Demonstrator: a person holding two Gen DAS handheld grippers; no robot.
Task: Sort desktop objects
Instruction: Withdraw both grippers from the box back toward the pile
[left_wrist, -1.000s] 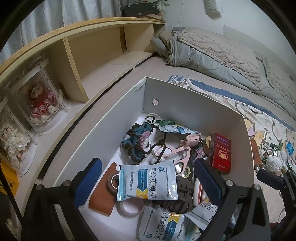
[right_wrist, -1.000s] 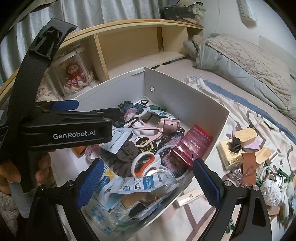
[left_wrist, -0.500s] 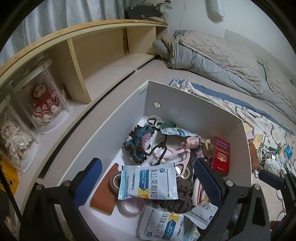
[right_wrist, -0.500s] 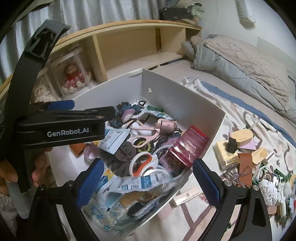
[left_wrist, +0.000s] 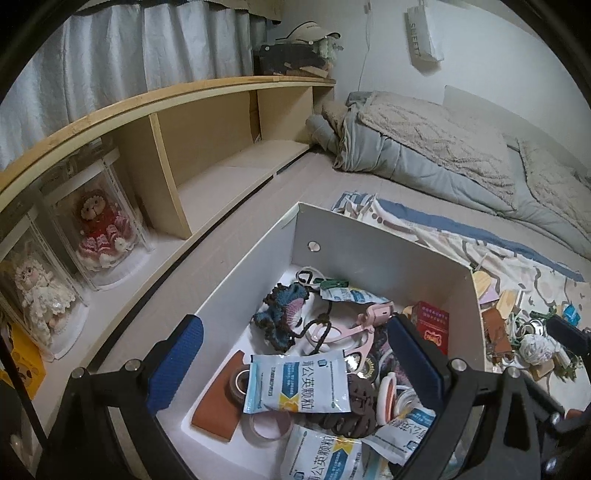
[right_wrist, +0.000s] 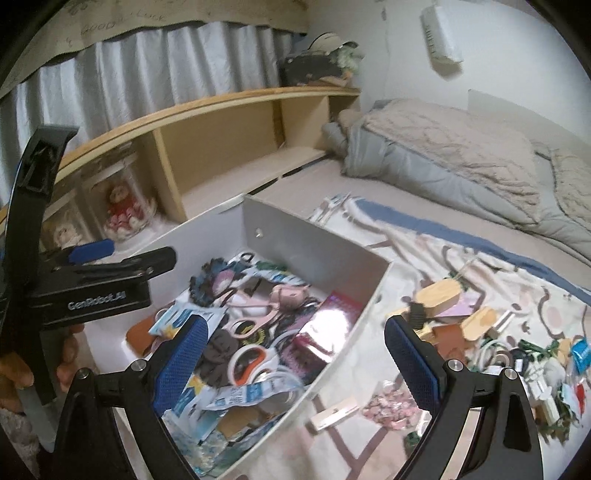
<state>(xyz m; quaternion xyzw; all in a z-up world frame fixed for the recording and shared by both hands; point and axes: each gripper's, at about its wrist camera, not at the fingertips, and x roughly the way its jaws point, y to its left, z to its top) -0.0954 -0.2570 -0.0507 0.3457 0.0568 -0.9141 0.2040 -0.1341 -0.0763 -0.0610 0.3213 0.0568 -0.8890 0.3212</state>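
Both claws, the left gripper (left_wrist: 295, 373) and right gripper (right_wrist: 295, 363), are held spread and empty over the cluttered white rectangular box (left_wrist: 373, 245).

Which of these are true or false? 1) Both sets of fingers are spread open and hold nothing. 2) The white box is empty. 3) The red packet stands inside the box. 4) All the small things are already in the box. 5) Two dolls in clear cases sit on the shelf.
1) True: the left gripper and the right gripper are open with nothing between the fingers.
2) False: the white box holds many small things.
3) True: the red packet stands by the box's right wall.
4) False: a clutter of small things lies on the bedspread outside.
5) True: the dolls are on the shelf.
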